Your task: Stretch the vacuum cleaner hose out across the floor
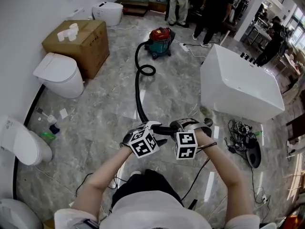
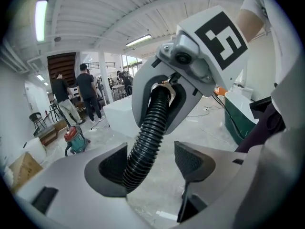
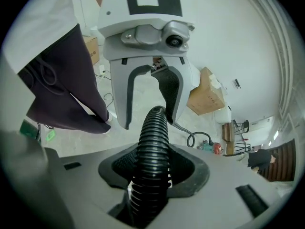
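Black ribbed hose (image 1: 138, 87) trailing over the grey marble floor (image 1: 95, 113) from the red-and-green vacuum cleaner (image 1: 159, 41) to both hands, right gripper (image 3: 152, 175) clenched on it, left gripper (image 2: 151, 165) released, jaws spread, hose against one pad only, cardboard box (image 1: 81, 42) by the wall.

White short sleeves (image 1: 66, 217), dark trousers (image 1: 143, 184). Left gripper (image 2: 152, 166) and right gripper (image 3: 152, 171): pale grey shells, black dimpled pads (image 2: 191, 161), round hinge screw (image 3: 172, 41), white cubes (image 1: 186, 145) with black square markers.
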A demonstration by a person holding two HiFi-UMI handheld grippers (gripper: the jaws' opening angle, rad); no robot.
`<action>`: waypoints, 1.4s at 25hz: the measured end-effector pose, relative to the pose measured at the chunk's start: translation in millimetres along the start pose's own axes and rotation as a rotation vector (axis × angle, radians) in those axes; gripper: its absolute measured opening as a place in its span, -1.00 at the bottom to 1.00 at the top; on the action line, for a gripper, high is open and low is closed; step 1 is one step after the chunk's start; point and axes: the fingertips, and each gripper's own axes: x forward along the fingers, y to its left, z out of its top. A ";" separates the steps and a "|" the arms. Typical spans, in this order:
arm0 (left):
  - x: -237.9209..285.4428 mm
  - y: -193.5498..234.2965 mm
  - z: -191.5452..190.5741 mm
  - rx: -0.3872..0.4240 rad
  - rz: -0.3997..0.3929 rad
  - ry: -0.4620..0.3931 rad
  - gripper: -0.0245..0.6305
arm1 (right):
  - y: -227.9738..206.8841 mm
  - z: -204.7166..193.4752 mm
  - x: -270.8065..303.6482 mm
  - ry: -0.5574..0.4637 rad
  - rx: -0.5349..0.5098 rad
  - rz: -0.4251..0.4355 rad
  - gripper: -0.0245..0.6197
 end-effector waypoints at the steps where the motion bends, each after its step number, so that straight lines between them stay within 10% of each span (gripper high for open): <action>1: -1.8 -0.6 -1.2 0.011 0.002 0.004 0.00 | -1.4 -1.5 0.8 0.006 0.008 -0.002 -0.39; 7: -23.6 5.4 9.8 -0.084 0.054 -0.119 0.02 | -1.2 -10.4 6.2 0.006 0.084 0.005 -0.39; 16: -57.9 18.7 11.1 -0.271 0.081 -0.237 -0.36 | -18.2 -6.7 4.5 -0.178 0.531 0.026 -0.39; 24: -64.1 14.7 1.0 -0.369 0.079 -0.271 -0.81 | -27.6 -14.1 3.9 -0.315 0.859 0.005 -0.39; 35: -45.9 -7.8 0.2 -0.402 0.022 -0.247 -0.87 | -34.0 -33.0 -0.6 -0.523 1.230 -0.020 -0.39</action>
